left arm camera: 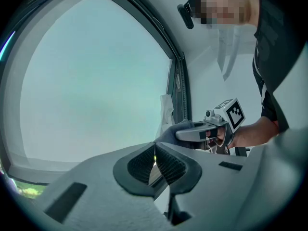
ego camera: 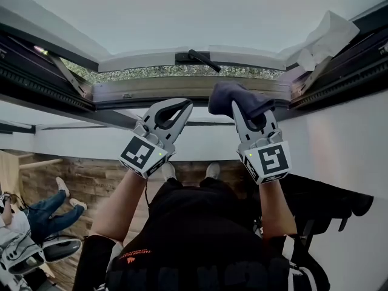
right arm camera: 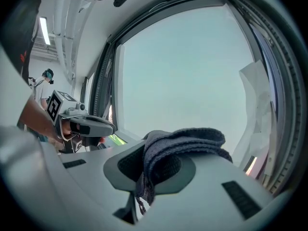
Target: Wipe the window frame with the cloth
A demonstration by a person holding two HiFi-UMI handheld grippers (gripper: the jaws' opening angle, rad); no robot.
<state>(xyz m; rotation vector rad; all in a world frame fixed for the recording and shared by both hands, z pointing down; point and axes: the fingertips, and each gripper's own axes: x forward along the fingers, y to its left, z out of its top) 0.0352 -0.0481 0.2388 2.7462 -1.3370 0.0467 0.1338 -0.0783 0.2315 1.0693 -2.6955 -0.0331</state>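
Note:
In the head view a tilted-open window has its white frame and black handle just above both grippers. A dark blue knitted cloth sits bunched in my right gripper, which is shut on it, a little below the frame's lower bar. The right gripper view shows the cloth draped over the jaws, with the glass pane behind. My left gripper is held beside it, shut with nothing between its jaws; in its own view the ribbed pads meet.
White crumpled paper or plastic is tucked in the frame's upper right corner. Dark side rails flank the opening. Below lie a white sill wall, a brick floor, another person's legs and a dark chair.

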